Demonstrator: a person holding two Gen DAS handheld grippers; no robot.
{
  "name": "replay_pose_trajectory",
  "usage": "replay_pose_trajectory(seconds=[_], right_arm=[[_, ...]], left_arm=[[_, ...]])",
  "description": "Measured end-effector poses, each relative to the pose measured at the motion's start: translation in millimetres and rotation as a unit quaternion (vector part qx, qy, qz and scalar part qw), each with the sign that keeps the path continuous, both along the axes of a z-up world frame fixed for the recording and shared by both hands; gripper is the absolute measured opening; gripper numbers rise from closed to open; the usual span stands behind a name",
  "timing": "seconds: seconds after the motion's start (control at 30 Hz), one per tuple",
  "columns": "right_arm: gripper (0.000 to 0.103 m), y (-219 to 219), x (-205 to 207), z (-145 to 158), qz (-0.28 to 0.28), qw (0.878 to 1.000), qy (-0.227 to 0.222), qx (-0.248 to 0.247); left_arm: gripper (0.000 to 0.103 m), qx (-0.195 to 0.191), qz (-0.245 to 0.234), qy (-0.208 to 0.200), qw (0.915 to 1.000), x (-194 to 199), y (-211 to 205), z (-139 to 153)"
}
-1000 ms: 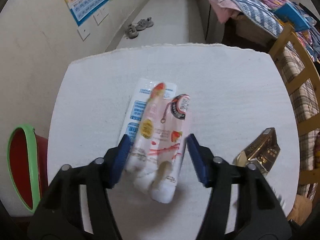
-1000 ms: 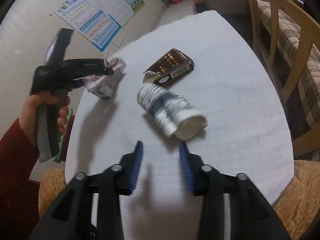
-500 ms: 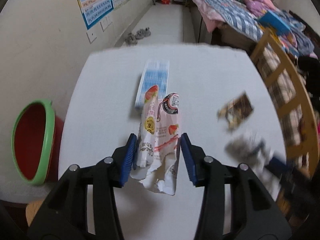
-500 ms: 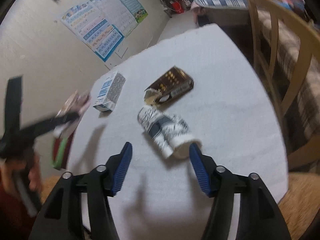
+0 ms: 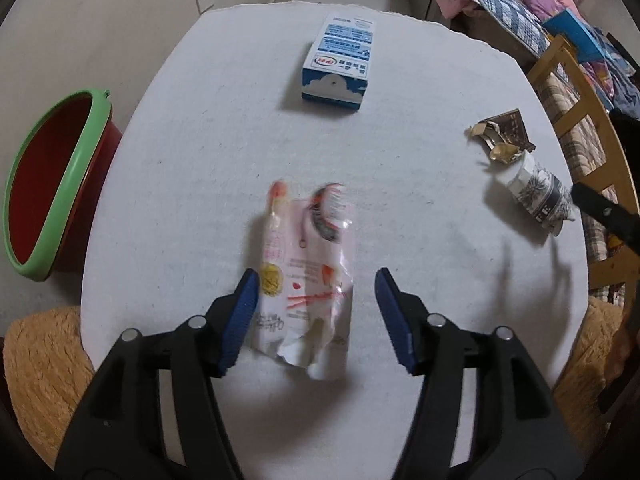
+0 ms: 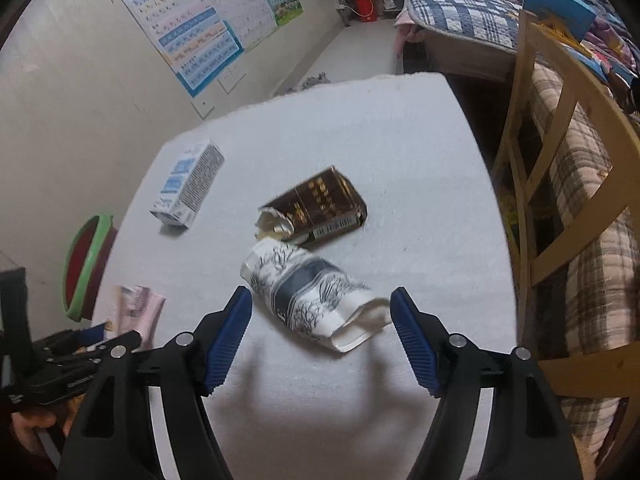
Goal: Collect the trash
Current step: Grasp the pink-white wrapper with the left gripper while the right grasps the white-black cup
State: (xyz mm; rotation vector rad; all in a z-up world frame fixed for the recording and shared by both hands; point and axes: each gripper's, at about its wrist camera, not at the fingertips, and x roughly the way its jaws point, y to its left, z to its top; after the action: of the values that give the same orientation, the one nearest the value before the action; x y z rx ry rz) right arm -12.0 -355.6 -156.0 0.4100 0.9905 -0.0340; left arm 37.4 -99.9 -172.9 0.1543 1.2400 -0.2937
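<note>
A pink-and-white snack wrapper hangs between the fingers of my left gripper, which is open; it touches the left finger only and looks blurred. It also shows in the right wrist view. My right gripper is open and straddles a crumpled white-and-navy paper cup lying on the white table. The cup also shows in the left wrist view. A torn brown packet lies just beyond the cup. A blue-and-white milk carton lies at the far side.
A red basin with a green rim stands on the floor left of the table. A wooden chair and a bed are at the right. Tan fuzzy seat cushions sit at the table's near edge.
My left gripper lifted the wrapper, then opened, and the wrapper is now loose between the fingers. My right gripper opened wider and moved forward around the paper cup.
</note>
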Motion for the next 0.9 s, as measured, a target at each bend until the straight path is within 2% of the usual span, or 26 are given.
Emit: replay_pose_trajectory(seconds=[0.1,0.33,0.47,0.53,0.67,0.7,0.73,0.8,0.87,0.9], right_arm=[[0.08,-2,6,7,0.016,1.0,0.001,-0.012],[0.08,3,37,-7,0.049,0.998,0.036,-0.034],[0.076,12,47,-24,0.067,0.995,0.071,-0.008],[0.072,17,45,-28,0.074,0.994,0.078,0.008],[0.071,28,35,-36,0.079,0.992,0.091,0.024],[0.064,30,32,-37,0.08,0.992,0.094,0.023],[0.056,32,29,-38,0.081,0.992,0.096,0.02],[0.034,37,23,-38,0.088,0.991,0.101,0.021],[0.035,40,18,-34,0.085,0.991,0.097,0.032],[0.035,42,15,-30,0.082,0.992,0.088,0.038]], left_arm=[[0.057,0.002,0.0,0.005,1.0,0,-2,-4],[0.057,-0.004,0.007,0.006,0.9999,-1,2,-4],[0.057,-0.011,0.011,0.002,0.9999,-3,8,0],[0.057,-0.013,0.012,0.002,0.9998,-3,9,1],[0.057,-0.015,0.013,0.011,0.9997,-1,9,-6],[0.056,-0.014,0.013,0.013,0.9997,-2,10,-7],[0.048,-0.015,0.013,0.015,0.9997,-3,10,-9],[0.044,-0.024,0.014,0.019,0.9994,-4,11,-10],[0.039,-0.024,0.012,0.011,0.9996,-4,11,-6],[0.025,-0.021,0.011,0.005,0.9997,-4,11,-3]])
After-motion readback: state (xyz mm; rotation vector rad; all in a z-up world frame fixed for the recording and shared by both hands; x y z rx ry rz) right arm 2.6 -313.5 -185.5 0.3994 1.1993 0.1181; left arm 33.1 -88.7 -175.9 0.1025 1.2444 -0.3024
